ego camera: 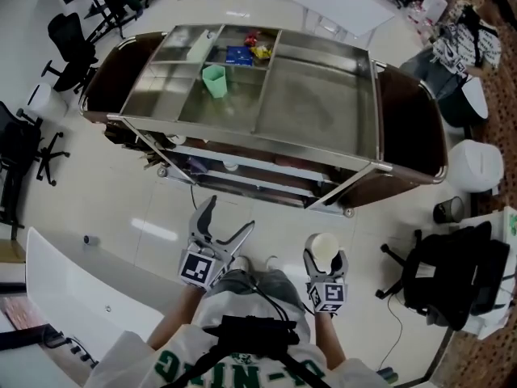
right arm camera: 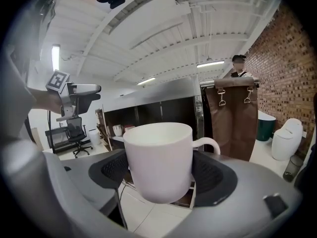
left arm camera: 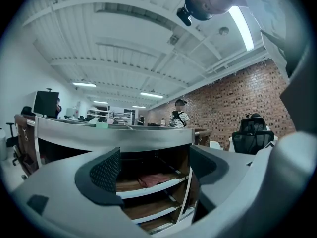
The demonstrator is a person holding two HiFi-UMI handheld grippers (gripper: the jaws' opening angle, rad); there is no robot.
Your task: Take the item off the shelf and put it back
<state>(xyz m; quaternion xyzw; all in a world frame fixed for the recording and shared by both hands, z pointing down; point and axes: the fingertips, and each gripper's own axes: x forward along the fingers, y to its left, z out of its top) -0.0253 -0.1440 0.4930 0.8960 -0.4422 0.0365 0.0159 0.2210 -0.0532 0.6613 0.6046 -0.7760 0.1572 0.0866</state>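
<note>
Grips a plain white mug (right arm camera: 158,157) upright in right gripper (ego camera: 325,260), before the cart (ego camera: 242,132). Left gripper (ego camera: 230,215) open, empty.

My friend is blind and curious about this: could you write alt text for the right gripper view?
A white mug sits upright, clamped between the dark pads of the right hand-held gripper, its handle pointing right. Behind it stands a steel cart with open shelves, and a brick wall runs along the right edge.

Bright ceiling strip lights (left arm camera: 242,26) — fisheye-warped, vignetted edges.
</note>
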